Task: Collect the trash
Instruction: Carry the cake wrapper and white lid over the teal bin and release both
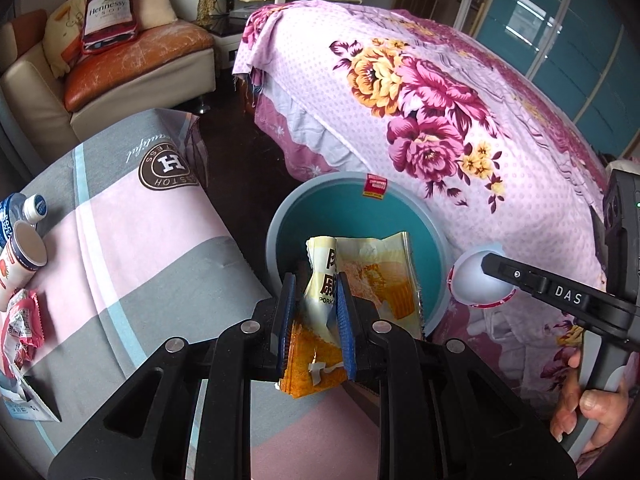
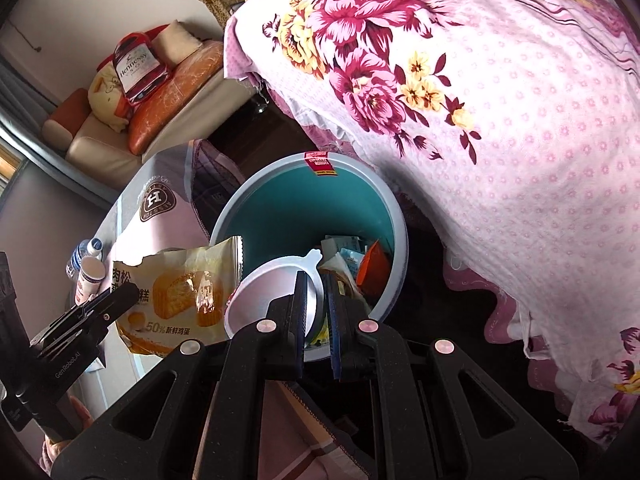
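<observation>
1. Wrapper first: the left hand-held gripper [image 1: 316, 304] is clamped on a yellow cake wrapper [image 1: 360, 276], its blue pads pinching the crumpled middle while the torn top stands up over the near rim of the bin.
2. Judging by its creases and the way it flops, the wrapper is light, thin and slippery film; a pinch across a bunched fold, as now, looks safer than a hold on a flat edge, which could slide out.
3. To the right, the right hand-held gripper [image 2: 316, 312] has its jaws together on the edge of a shallow white plastic lid [image 2: 272, 288], held on edge above the bin's near side.
4. The lid looks stiff but light and smooth; the rim is the sensible place to take it, since the domed face offers nothing to grip.
5. Just beyond both, the teal trash bin [image 2: 280, 208] stands on the floor between the cloth-covered surface [image 1: 168, 248] on the left and the flowered bed [image 1: 460, 120] on the right.
6. Inside it lie several pieces of packaging, among them an orange packet [image 2: 374, 268] and pale paper scraps; it is far from full.
7. On the surface's left edge a paper cup [image 1: 24, 256], a bottle [image 1: 24, 208] and a pink wrapper [image 1: 20, 324] still wait.
8. Farthest back is a sofa [image 1: 132, 68] with cushions.
</observation>
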A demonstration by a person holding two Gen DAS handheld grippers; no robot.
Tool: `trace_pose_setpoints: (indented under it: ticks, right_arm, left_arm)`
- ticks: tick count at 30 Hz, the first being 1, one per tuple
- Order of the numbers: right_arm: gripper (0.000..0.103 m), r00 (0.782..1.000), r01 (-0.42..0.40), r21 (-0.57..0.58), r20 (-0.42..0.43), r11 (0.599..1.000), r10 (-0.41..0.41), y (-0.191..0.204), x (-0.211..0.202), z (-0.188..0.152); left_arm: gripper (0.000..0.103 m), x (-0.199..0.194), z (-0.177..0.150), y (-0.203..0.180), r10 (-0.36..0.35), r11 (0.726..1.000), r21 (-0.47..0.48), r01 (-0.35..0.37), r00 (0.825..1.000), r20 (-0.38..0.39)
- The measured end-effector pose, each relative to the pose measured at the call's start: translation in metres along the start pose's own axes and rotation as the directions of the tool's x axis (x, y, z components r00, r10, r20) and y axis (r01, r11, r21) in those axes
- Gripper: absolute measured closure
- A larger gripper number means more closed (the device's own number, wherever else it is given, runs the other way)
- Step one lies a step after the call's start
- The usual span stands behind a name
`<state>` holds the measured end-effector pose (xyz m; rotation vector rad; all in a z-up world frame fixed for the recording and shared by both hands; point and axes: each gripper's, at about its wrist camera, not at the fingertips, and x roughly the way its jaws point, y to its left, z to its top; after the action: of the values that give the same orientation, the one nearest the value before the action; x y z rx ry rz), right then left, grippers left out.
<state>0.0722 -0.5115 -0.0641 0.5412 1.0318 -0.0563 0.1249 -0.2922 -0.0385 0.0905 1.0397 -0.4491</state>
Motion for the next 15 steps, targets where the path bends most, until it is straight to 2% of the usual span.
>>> trace_pose_setpoints:
  ticks: [10, 13, 15]
  right_arm:
    - [0.094, 1.000, 0.012, 0.010, -0.019, 1.000, -0.012, -0.007, 0.012, 0.005]
    - [0.094, 1.000, 0.015, 0.010, -0.026, 1.000, -0.015, -0.008, 0.014, 0.005]
    - [0.094, 0.999, 0.017, 0.011, -0.031, 1.000, -0.016, -0.008, 0.017, 0.005]
  left_arm:
    - [0.081, 0.032, 0.004, 0.000, -0.008, 1.000, -0.011, 0.008, 0.998, -0.063]
    - [0.067, 0.037, 0.003, -0.001, -0.006, 1.000, -0.011, 0.005, 0.998, -0.070]
    - [0.037, 0.038, 0.003, 0.000, 0.003, 1.000, -0.015, -0.004, 0.998, -0.065]
